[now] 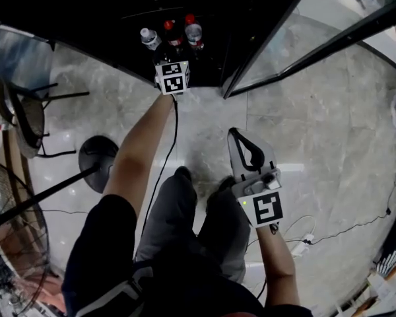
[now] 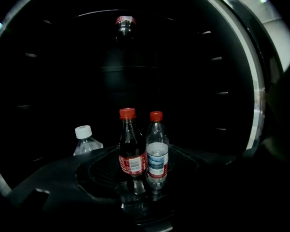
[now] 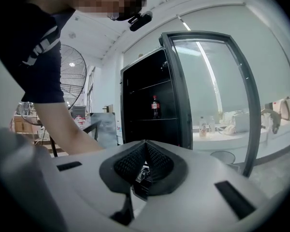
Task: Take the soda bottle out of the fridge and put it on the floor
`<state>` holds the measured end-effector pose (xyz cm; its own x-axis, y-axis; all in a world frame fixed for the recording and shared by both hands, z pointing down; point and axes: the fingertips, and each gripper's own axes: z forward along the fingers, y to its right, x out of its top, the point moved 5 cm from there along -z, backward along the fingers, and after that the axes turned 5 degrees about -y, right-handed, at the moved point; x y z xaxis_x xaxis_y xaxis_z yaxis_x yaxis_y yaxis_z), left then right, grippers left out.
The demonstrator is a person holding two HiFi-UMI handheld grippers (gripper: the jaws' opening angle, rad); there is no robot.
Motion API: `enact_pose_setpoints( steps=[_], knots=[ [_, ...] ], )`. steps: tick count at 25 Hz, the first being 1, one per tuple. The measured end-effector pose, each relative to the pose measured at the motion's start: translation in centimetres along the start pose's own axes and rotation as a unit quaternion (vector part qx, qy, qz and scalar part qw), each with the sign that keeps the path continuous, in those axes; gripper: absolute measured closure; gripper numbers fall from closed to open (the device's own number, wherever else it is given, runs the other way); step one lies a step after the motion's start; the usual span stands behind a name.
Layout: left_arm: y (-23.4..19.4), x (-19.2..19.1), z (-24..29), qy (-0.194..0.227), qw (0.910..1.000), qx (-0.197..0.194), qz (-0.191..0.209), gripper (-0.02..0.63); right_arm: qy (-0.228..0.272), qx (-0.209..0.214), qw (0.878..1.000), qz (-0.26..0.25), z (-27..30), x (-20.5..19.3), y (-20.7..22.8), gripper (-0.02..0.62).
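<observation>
The soda bottle (image 2: pixel 131 149), dark with a red cap and red label, stands on the fridge's lower shelf. A clear red-capped water bottle (image 2: pixel 157 151) touches its right side, and a white-capped bottle (image 2: pixel 87 141) stands further left. My left gripper (image 2: pixel 137 180) is inside the dark fridge, open, with both red-capped bottles showing between its dark pads, a little ahead of them. In the head view only its marker cube (image 1: pixel 172 76) shows, just below the soda bottle (image 1: pixel 169 33). My right gripper (image 1: pixel 235 135) hangs shut and empty over the floor (image 1: pixel 317 131).
The fridge's glass door (image 1: pixel 303 38) stands open at the right. A second cola bottle (image 2: pixel 124 28) sits on an upper shelf. A chair (image 1: pixel 26 114), a fan base (image 1: pixel 98 154) and a fan (image 1: pixel 13 243) stand at the left. Cables (image 1: pixel 330 233) lie at the right.
</observation>
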<state>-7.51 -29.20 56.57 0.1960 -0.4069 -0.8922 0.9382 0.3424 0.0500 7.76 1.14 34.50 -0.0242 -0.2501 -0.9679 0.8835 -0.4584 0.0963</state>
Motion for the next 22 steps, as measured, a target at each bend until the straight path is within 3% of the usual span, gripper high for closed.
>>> enact_pose_setpoints(
  steps=[4,22],
  knots=[
    [-0.8,-1.0,2.1,-0.014,0.9997,0.012,-0.015,0.291,0.007,0.004,1.000,0.009,0.7,-0.9,0.4,0.577],
    [-2.4,-2.0,6.9,-0.014,0.9990,0.042,-0.012,0.292,0.006,0.011,0.999,0.045,1.0,-4.3,1.7,0.575]
  ],
)
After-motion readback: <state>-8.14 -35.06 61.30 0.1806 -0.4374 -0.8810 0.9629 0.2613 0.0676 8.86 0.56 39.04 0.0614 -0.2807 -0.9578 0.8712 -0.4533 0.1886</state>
